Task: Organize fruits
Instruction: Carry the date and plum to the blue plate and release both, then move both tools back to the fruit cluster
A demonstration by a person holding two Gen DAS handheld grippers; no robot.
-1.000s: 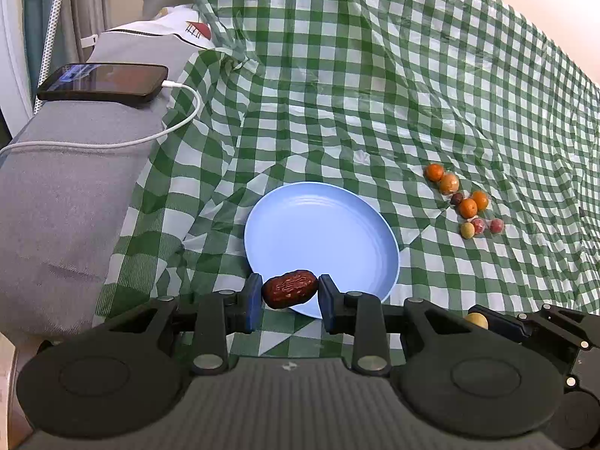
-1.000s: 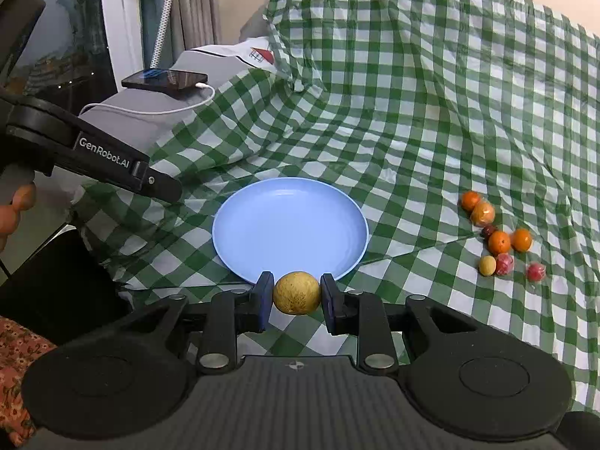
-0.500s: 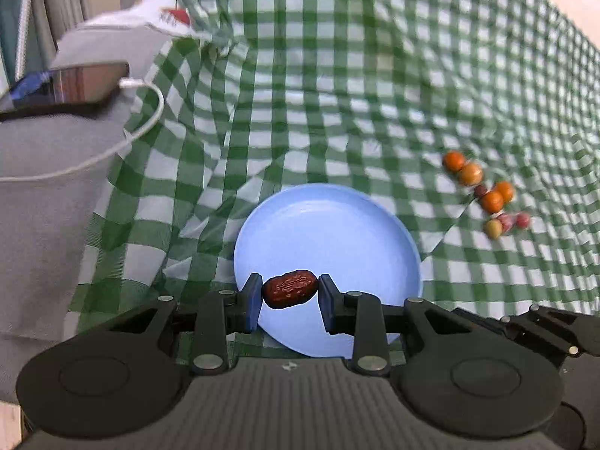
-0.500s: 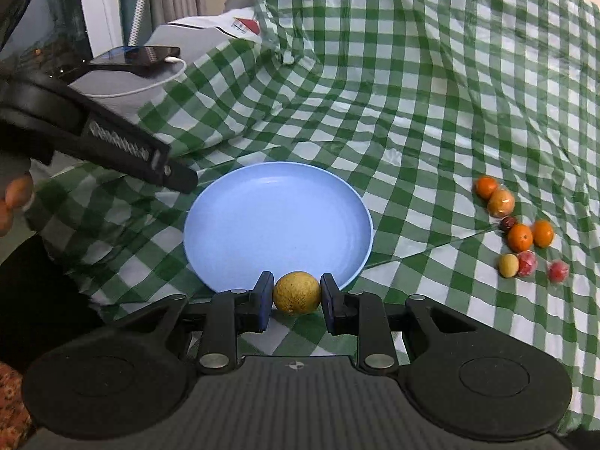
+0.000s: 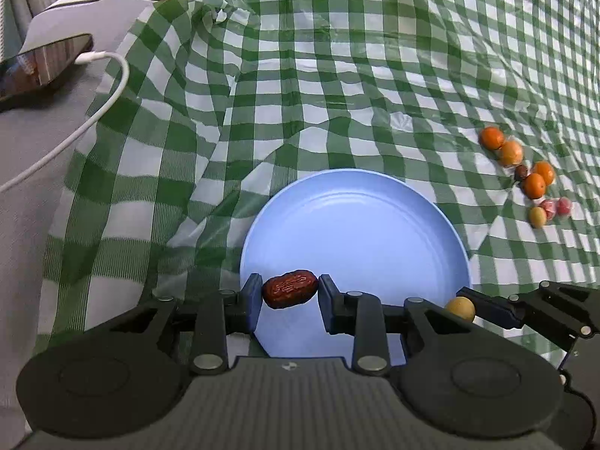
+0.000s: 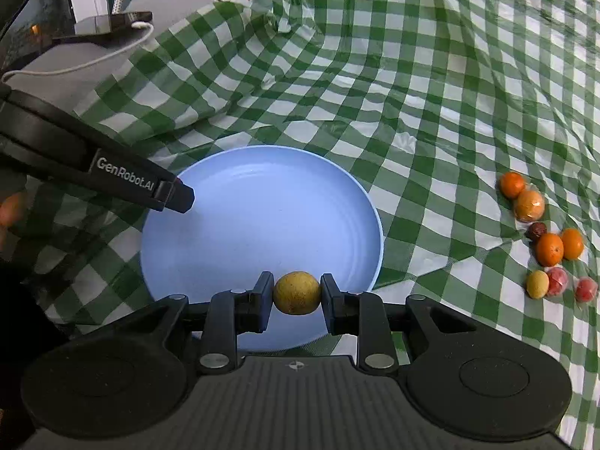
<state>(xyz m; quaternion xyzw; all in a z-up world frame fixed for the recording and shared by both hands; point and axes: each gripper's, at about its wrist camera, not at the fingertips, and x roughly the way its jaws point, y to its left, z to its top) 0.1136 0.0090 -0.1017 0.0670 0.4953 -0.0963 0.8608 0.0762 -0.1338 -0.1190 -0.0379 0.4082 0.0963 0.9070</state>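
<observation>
1. The left gripper (image 5: pixel 289 300) was matte black, with dark blue pads (image 5: pixel 254 302) on its fingers
2. Its body bore a ribbed plate, two round discs and silver screws
3. The right gripper (image 6: pixel 296 296) matched; white "GenRobot.AI" lettering marked the left one's side in its view

Table (image 5: pixel 337 75) covered by a wrinkled green-and-white checked cloth (image 6: pixel 431 75). Blue plate (image 5: pixel 356 232) lies on the cloth directly ahead of the jaws. Cluster of small orange, red and yellow fruits (image 6: pixel 547 240) lies on the cloth ahead and right of the jaws, apart from the plate.
</observation>
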